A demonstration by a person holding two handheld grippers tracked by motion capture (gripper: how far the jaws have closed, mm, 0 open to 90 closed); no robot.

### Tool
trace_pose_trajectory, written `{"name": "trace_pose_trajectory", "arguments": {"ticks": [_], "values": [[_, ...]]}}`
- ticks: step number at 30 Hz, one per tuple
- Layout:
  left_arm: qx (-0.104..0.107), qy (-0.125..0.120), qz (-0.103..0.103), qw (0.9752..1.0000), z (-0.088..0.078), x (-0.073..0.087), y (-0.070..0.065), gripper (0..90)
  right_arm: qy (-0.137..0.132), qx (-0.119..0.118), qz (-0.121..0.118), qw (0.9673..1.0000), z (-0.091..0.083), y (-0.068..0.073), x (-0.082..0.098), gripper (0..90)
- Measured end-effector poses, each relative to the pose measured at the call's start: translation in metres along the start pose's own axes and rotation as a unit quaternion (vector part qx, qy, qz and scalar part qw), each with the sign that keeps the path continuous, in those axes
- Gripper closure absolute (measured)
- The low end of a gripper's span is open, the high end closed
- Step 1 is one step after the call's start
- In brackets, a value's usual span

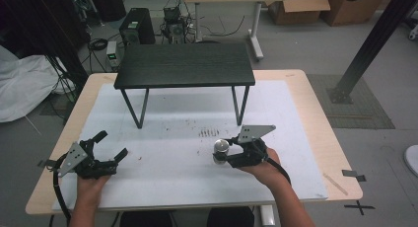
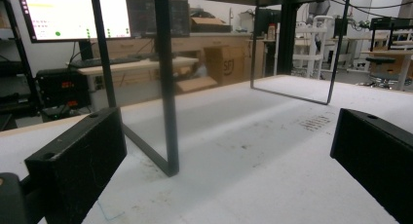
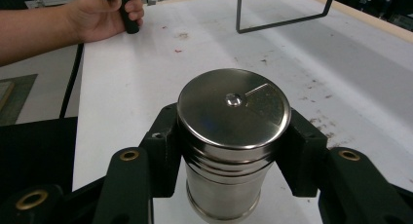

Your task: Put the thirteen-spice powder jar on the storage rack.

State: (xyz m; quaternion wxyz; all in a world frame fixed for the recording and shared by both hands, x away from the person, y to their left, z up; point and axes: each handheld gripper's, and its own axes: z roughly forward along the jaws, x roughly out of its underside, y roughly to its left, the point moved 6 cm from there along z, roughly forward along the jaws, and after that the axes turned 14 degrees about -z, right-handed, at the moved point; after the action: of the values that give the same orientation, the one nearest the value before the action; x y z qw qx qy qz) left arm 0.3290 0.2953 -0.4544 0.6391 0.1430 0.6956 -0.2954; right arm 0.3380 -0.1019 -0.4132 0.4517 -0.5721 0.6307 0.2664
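We observe a light wooden bench [image 1: 315, 113] covered by a white sheet [image 1: 187, 153]. A low black metal-legged stand with a dark rectangular top [image 1: 185, 65] occupies the far half of the sheet, with its legs resting on the sheet.

The right gripper [image 1: 227, 155] sits near the bench's front edge, right of centre. Its jaws are clenched on a shiny cylindrical stainless-steel shaker with a flat round lid [image 1: 221, 150]. In the right gripper view, we see the two black pads pressing against opposite sides of the steel shaker [image 3: 234, 117], just below the lid rim. The canister stands upright between them. The lid carries a small central rivet and a wedge-shaped perforated section. We cannot tell whether the base of the shaker touches the sheet.

The left gripper [image 1: 112, 145] is near the front left corner of the bench, well apart from the shaker. Its jaws are released and spread wide, with nothing between them. In the left gripper view, the left gripper [image 2: 224, 151] points along the sheet towards the stand's thin black legs [image 2: 168, 87].

Small dark crumbs and marks [image 1: 209, 133] lie on the sheet between the stand and the shaker.
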Motion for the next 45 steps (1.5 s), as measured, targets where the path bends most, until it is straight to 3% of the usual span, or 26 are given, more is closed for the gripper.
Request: {"name": "trace_pose_trajectory", "arguments": {"ticks": [15,31,45], "values": [[0.0,0.0,-0.001,1.0,0.0,0.0,0.0,0.2,-0.011,0.022,0.006,0.9997,-0.018,-0.024,-0.037,49.4],[0.0,0.0,-0.001,1.0,0.0,0.0,0.0,0.2,-0.001,0.021,0.004,0.9998,-0.028,-0.042,-0.075,49.4],[0.0,0.0,-0.001,1.0,0.0,0.0,0.0,0.2,-0.011,0.031,0.004,0.9995,-0.037,-0.062,-0.108,49.4]]}}
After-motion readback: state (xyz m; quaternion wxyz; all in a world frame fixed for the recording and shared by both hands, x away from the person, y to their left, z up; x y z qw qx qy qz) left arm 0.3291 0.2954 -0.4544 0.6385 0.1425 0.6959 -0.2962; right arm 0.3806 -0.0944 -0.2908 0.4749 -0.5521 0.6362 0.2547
